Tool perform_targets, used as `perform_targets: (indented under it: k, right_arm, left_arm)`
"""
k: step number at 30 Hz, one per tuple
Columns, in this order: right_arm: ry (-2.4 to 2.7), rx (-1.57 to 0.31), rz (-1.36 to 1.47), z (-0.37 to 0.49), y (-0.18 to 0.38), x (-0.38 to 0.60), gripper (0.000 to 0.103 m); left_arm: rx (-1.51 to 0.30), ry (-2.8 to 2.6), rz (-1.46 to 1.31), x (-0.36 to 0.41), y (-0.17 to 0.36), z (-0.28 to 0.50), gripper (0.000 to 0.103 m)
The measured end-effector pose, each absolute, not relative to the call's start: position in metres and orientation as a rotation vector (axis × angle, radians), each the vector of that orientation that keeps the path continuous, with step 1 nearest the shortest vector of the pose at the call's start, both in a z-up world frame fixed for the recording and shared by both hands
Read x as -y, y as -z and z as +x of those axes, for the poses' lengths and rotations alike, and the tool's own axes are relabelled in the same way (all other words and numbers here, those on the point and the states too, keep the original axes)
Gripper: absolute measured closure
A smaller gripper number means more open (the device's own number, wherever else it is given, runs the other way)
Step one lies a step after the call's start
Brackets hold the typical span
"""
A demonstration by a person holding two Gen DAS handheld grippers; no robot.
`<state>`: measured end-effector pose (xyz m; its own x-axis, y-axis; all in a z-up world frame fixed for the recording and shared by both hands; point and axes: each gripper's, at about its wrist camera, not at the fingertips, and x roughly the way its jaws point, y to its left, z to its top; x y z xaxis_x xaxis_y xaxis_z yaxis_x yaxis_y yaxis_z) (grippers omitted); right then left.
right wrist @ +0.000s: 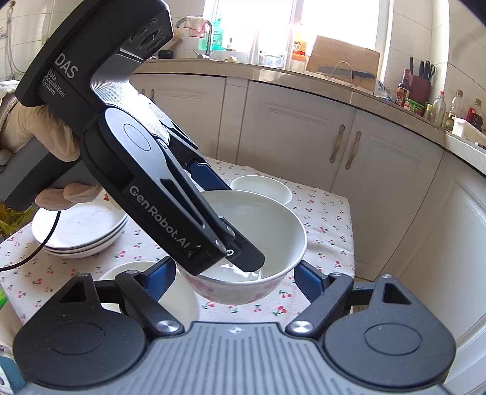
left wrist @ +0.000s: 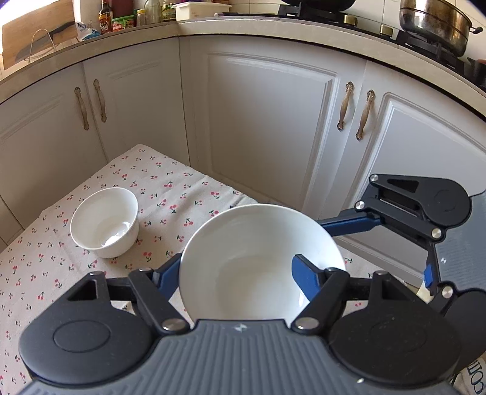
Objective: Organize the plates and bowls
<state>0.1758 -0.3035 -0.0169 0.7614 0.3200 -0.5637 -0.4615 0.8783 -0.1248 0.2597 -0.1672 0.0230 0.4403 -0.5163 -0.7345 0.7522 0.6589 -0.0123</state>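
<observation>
My left gripper is shut on the rim of a white bowl with a pink flower pattern outside, one finger inside and one outside, and holds it above the table. The same bowl shows in the right wrist view, with the left gripper reaching in from the upper left. My right gripper is open and empty, its fingers either side of and below the held bowl. A small white bowl stands on the cherry-print tablecloth; it also shows behind the held bowl.
A stack of white plates sits at the table's left. Another white dish lies under my right gripper's left finger. White cabinets and a counter with bottles and a pot surround the table.
</observation>
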Motion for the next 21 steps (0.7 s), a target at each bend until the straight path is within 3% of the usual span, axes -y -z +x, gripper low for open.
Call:
perform_targets:
  k: [21]
  right_arm:
    - [-0.49, -0.615, -0.257, 0.143, 0.03, 0.273, 0.015]
  left_arm:
    - [-0.808, 0.784, 0.302, 0.127, -0.012, 0.217, 0.028]
